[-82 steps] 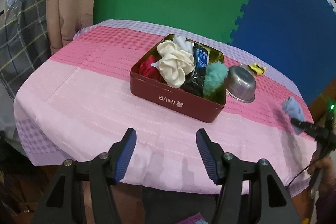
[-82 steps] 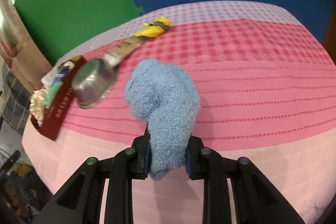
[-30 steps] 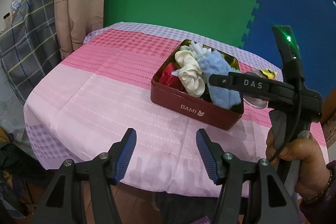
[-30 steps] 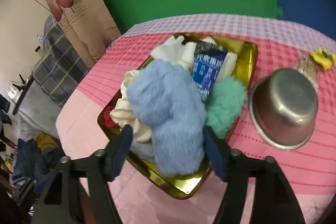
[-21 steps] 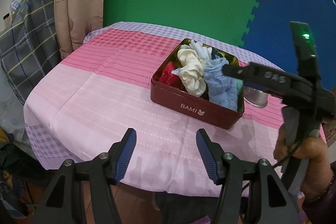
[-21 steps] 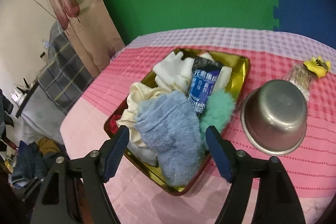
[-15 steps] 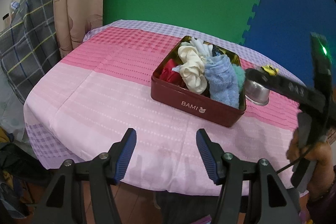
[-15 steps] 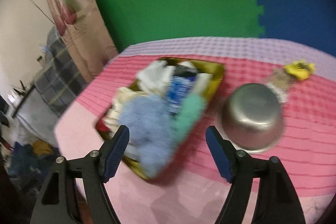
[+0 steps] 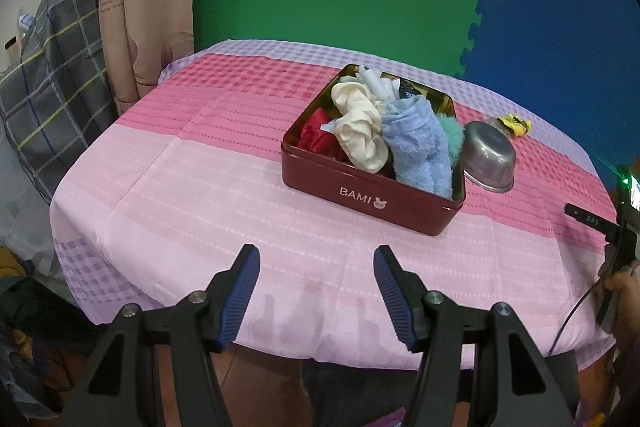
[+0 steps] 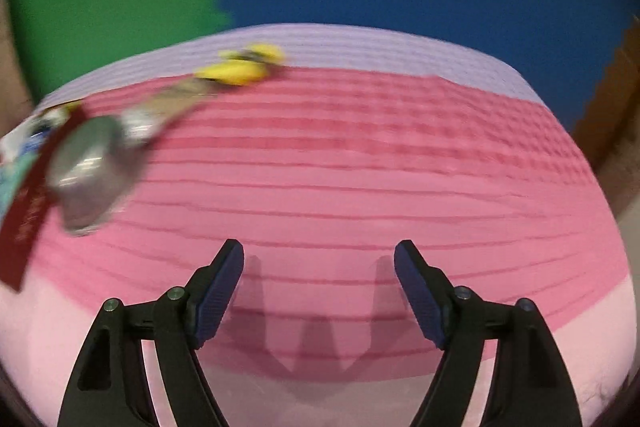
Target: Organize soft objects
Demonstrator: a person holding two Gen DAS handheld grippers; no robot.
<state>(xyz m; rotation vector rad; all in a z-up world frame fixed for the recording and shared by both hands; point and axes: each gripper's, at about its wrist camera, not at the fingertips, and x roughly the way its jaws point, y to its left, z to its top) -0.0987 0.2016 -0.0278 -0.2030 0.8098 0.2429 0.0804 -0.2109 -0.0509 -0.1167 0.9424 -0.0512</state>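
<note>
The blue sock [image 9: 420, 147] lies in the red tin [image 9: 372, 193] on the counter [image 9: 200, 187], between the cream scrunchie [image 9: 360, 131] and the teal pompom [image 9: 452, 135], well apart from both tools. The right tool [image 10: 319, 291] is spread and empty over the bare pink cloth; 2.7 s ago it pinched the sock there. The left tool [image 9: 316, 291] stays spread at the near edge. A steel bowl [image 9: 490, 157] touches the tin's right side
</note>
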